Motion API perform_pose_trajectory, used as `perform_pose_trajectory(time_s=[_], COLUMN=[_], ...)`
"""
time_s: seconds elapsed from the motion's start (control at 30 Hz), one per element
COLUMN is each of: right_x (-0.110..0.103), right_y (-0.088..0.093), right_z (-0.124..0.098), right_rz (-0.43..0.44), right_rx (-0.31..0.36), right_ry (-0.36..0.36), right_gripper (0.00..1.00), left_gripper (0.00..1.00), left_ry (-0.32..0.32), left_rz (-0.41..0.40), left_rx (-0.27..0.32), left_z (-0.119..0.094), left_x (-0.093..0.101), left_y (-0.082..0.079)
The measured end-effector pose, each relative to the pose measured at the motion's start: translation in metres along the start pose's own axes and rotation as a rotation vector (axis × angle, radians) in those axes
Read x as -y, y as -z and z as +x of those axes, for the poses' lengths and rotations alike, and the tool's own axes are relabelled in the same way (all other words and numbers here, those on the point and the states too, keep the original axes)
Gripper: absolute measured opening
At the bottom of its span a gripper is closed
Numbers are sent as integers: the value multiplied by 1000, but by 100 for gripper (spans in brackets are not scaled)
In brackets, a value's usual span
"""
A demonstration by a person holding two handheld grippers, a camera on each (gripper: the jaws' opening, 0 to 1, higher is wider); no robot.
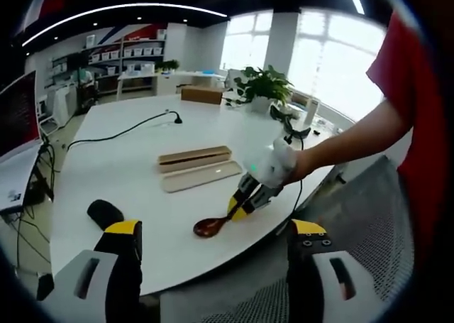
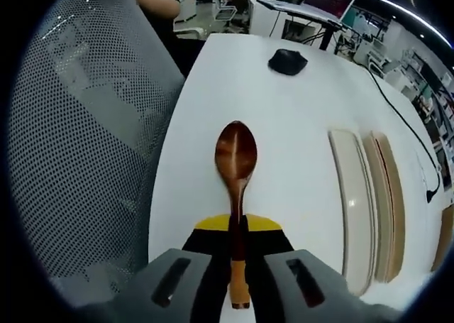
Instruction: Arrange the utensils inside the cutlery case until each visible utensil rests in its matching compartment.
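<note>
Your right gripper [image 2: 237,248] is clamped on the wooden spoon [image 2: 236,160] near the table's [image 2: 298,110] edge, the cutlery case [image 1: 195,158] and its lid [image 1: 201,176] lie mid-table, and your left gripper [image 1: 213,248] hangs open, holding nothing.

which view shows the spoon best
The right gripper view: the spoon lies centred and close, bowl and handle clear, gripped in the right gripper's jaws. The left gripper view shows it small and distant, bowl on the table.
</note>
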State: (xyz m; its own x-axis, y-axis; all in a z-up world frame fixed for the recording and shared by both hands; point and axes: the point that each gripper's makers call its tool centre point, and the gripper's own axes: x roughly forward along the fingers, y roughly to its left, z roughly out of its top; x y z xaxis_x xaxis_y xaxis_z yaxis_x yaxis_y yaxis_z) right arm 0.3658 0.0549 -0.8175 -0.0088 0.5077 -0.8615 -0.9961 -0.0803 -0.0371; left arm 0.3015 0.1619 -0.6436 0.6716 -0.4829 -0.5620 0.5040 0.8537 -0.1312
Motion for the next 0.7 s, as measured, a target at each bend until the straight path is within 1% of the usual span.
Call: perform_pose_trajectory(time_s=[0.13, 0.17, 0.23, 0.27, 0.3, 0.33, 0.4, 0.5, 0.7], right_x=[0, 1, -2, -1, 0, 2, 2, 3, 2], right_y=[0, -1, -1, -4, -5, 0, 2, 1, 1], right_z=[0, 1, 1, 1, 1, 0, -1, -4, -12], right_rz=[13, 47, 155, 158, 162, 151, 152, 156, 165], right_rx=[0, 1, 13, 50, 58, 39, 28, 45, 44], right_ry=[-10, -14, -35, -45, -45, -37, -40, -35, -19], right_gripper=[2, 2, 2, 1, 1, 1, 1, 1, 1], left_gripper=[86, 86, 85, 85, 85, 85, 85, 84, 83], left_ry=[-5, -6, -6, -2, -1, -1, -6, -3, 13], left_rz=[-8, -10, -12, -10, -7, -4, -7, -11, 3], left_rx=[6, 7, 8, 2, -6, -9, -2, 7, -1], left_z=[0, 0, 1, 1, 2, 2, 2, 2, 5], left_x=[-2, -2, -1, 0, 1, 1, 1, 1, 11], left_y=[-1, -1, -1, 0, 1, 1, -1, -3, -6])
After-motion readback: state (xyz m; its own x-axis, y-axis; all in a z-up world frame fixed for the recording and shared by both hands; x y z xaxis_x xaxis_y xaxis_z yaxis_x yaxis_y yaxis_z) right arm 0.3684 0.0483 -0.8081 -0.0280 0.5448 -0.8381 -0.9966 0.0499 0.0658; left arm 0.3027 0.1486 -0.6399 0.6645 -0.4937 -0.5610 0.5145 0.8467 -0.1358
